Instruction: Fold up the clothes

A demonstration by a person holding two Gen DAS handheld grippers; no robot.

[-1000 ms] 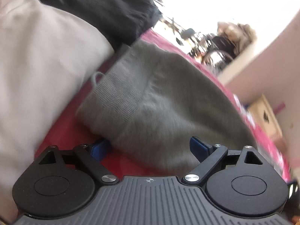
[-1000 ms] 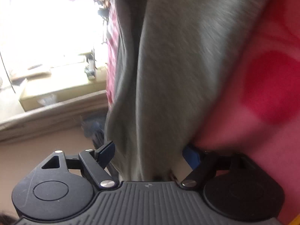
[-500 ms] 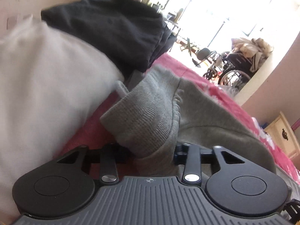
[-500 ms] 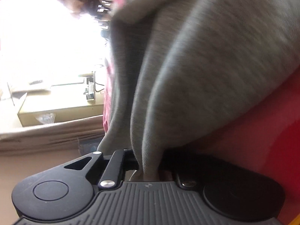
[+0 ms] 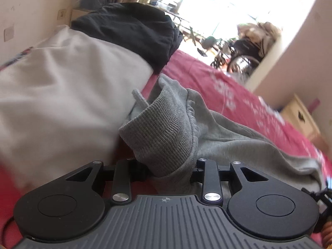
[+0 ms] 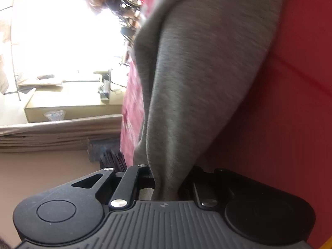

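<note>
Left wrist view: left gripper (image 5: 170, 172) clamped on grey garment's (image 5: 238, 137) ribbed cuff (image 5: 164, 128), on the red bedspread (image 5: 207, 70); right gripper (image 6: 166, 184) pinches thin fabric. Risks: thin pinch may slip, cuff could snag white pile (image 5: 62, 87) alongside.

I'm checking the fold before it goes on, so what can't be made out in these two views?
- Left wrist view: the left gripper pads, covered by the grey garment's ribbed cuff.
- Right wrist view: the right gripper pads, buried in bunched grey cloth; the cloth runs off the top edge.
- Both views: what kind of garment it is; only parts show.
- Left wrist view: the white fabric, blurred, cut off at left.
</note>
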